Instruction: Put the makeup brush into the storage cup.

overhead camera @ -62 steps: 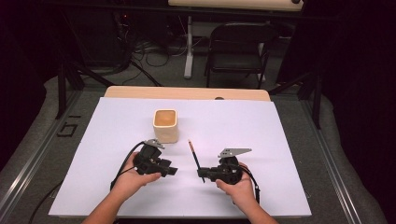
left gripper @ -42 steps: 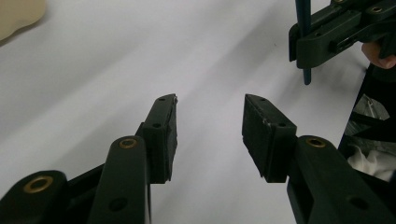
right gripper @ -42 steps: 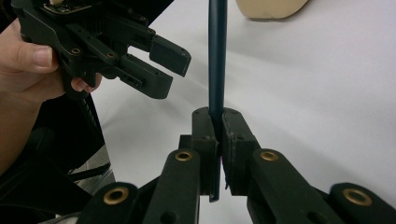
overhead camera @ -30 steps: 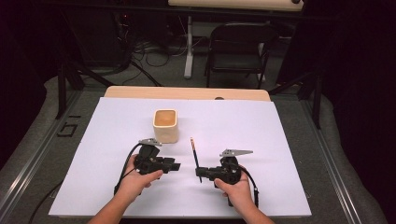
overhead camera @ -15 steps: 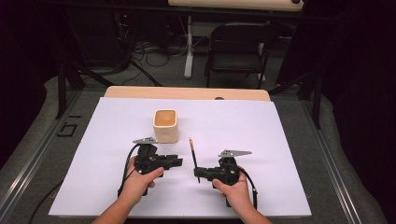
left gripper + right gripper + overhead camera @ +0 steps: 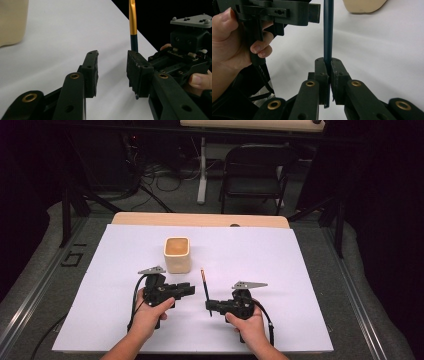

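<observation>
A pencil [image 6: 205, 291] with a dark shaft and a gold far end [image 6: 133, 20] is held just above the white table sheet [image 6: 280, 265]. My right gripper [image 6: 209, 306] is shut on its near end, and the right gripper view has the shaft [image 6: 328, 32] rising straight from the pressed jaws [image 6: 328, 67]. My left gripper [image 6: 190, 289] points right toward the pencil and stands open, with nothing between its jaws [image 6: 112, 67]. The pencil stands just beyond its right jaw. A cream square cup [image 6: 177, 254] sits behind the left gripper.
The cup [image 6: 11, 22] is the only loose thing on the sheet. The wooden table edge [image 6: 200, 219] runs along the back, with a chair [image 6: 255, 175] and cables on the floor beyond. The right hand's gripper body [image 6: 190, 50] is close to my left jaws.
The left gripper's jaws have swung up slightly to point level at the pencil. The right gripper and pencil have drifted a little toward the near edge.
</observation>
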